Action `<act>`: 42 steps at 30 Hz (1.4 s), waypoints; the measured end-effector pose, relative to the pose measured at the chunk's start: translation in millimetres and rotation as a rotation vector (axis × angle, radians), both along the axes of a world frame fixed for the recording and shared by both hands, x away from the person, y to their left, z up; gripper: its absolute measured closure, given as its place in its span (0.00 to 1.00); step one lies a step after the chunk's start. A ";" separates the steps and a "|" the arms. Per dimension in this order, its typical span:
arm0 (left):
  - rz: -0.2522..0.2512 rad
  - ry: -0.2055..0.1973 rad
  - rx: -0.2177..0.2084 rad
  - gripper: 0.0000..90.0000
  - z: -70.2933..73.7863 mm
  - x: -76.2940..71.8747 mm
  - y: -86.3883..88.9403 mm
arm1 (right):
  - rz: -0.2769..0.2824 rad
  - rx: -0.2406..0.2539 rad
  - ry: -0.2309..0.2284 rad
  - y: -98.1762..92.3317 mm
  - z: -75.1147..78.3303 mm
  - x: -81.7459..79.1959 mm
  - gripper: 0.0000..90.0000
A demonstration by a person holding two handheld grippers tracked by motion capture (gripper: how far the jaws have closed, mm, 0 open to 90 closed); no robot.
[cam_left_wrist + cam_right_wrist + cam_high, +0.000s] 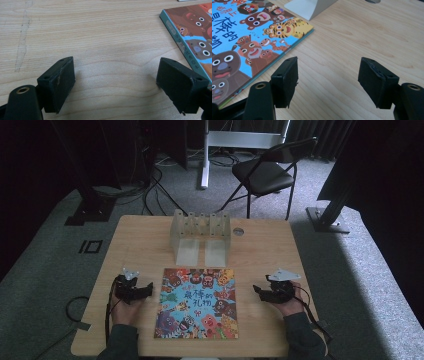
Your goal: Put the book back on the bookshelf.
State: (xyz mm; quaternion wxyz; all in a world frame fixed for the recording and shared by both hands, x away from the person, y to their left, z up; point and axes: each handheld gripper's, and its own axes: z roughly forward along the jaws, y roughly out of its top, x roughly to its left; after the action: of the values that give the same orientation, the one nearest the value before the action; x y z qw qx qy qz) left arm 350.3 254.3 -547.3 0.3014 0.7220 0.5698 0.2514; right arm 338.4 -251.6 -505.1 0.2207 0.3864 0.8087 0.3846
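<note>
High view: left gripper (148, 289) and right gripper (257, 290), each in a hand, resting on the table (135, 235) either side of the book (198, 304), both aimed inward at it. Jaws on each standing well apart with nothing between them, bare wood showing through the gap in both gripper views; no grip on anything.

Book lying flat, cover up, between the two grippers, long axis running from the near table edge toward the rack (200, 236) behind it. From the left gripper, book just to its right, spine-side edge (185, 47) passing close by the right-hand jaw tip, possibly touching it, hard to say at that angle. From the right gripper, book to its left, its far corner (308, 26) apart from the jaw, a strip of table between.

Left gripper looks nearer the book than the right. Rack standing beyond the book's far edge, its foot (307, 7) just past the book's corner. Likely next move: closing in on a long edge of the book, then lifting toward the rack.
</note>
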 end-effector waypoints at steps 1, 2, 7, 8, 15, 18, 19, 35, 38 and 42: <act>0.000 0.000 0.000 0.17 0.0 0.0 0.0 | 0.000 0.000 0.000 0.0 0.0 0.0 0.35; 0.000 0.000 0.000 0.17 0.0 0.0 0.0 | 0.001 0.000 -0.001 1.1 0.5 0.1 0.35; 0.000 0.000 0.002 0.17 0.1 -0.2 -0.1 | 0.022 -0.005 -0.004 8.4 3.4 3.0 0.35; 0.000 -0.001 0.001 0.17 0.0 -0.2 -0.2 | 0.022 -0.005 -0.004 8.4 3.4 3.0 0.35; 0.000 0.000 0.001 0.17 0.0 -0.2 -0.1 | 0.033 -0.011 -0.014 15.6 5.7 5.7 0.34; 0.000 0.000 0.000 0.17 0.0 -0.2 -0.1 | 0.038 -0.014 -0.021 19.6 6.8 6.9 0.33; 0.001 0.000 0.000 0.17 0.0 -0.1 -0.1 | 0.039 -0.013 -0.021 20.8 7.2 7.1 0.33; 0.005 0.000 0.000 0.17 0.0 -0.3 -0.7 | 0.102 -0.023 -0.030 47.8 11.8 24.3 0.33; 0.005 -0.001 0.000 0.17 0.0 -0.3 -0.7 | 0.109 -0.035 -0.035 52.2 12.8 26.8 0.33; 0.005 0.000 0.000 0.17 0.0 -0.3 -0.7 | 0.124 -0.041 -0.042 58.1 15.9 32.3 0.33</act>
State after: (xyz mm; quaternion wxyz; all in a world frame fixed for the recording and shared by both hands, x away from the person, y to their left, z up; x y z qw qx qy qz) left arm 350.1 253.7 -547.3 0.3009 0.7206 0.5715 0.2521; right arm 370.7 -193.5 -489.3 0.2212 0.3230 0.8339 0.3890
